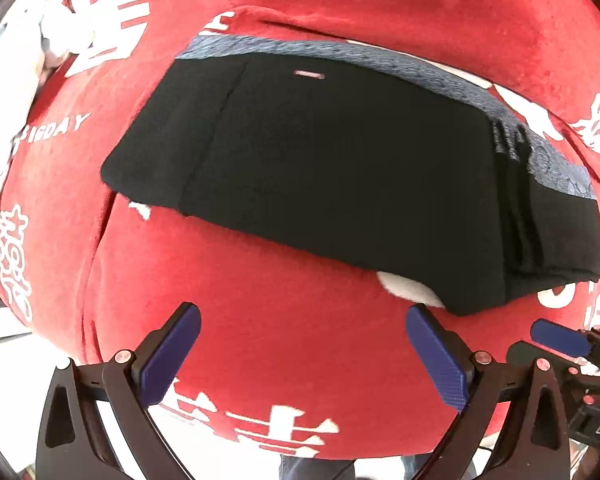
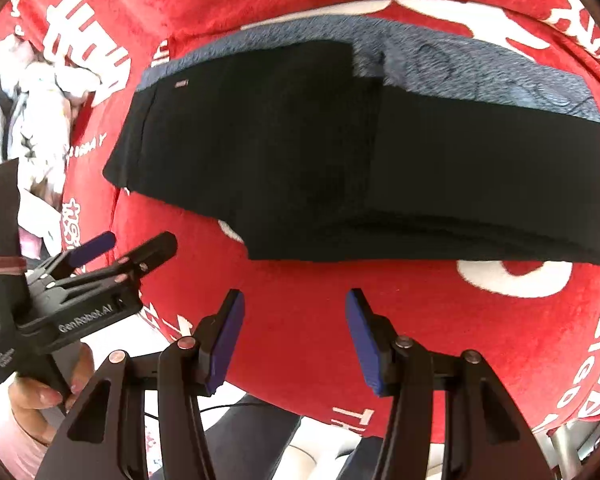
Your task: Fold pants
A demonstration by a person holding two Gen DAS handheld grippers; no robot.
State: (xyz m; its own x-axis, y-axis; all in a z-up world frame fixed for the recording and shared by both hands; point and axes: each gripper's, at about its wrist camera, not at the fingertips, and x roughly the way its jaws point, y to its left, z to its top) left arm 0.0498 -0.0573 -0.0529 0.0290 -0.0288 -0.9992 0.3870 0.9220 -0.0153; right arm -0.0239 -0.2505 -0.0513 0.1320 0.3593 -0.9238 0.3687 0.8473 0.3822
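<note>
Pants (image 1: 340, 168), black and already folded compact, lie on the red-clothed counter (image 1: 284, 340); we hold both grippers' jaws apart and empty, judging only a final tidy remains.

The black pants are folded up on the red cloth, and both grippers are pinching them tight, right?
Not quite. The black pants do lie folded on the red cloth, but neither gripper pinches them. The left gripper and right gripper are both open and apart from them, as each wrist view shows.
</note>
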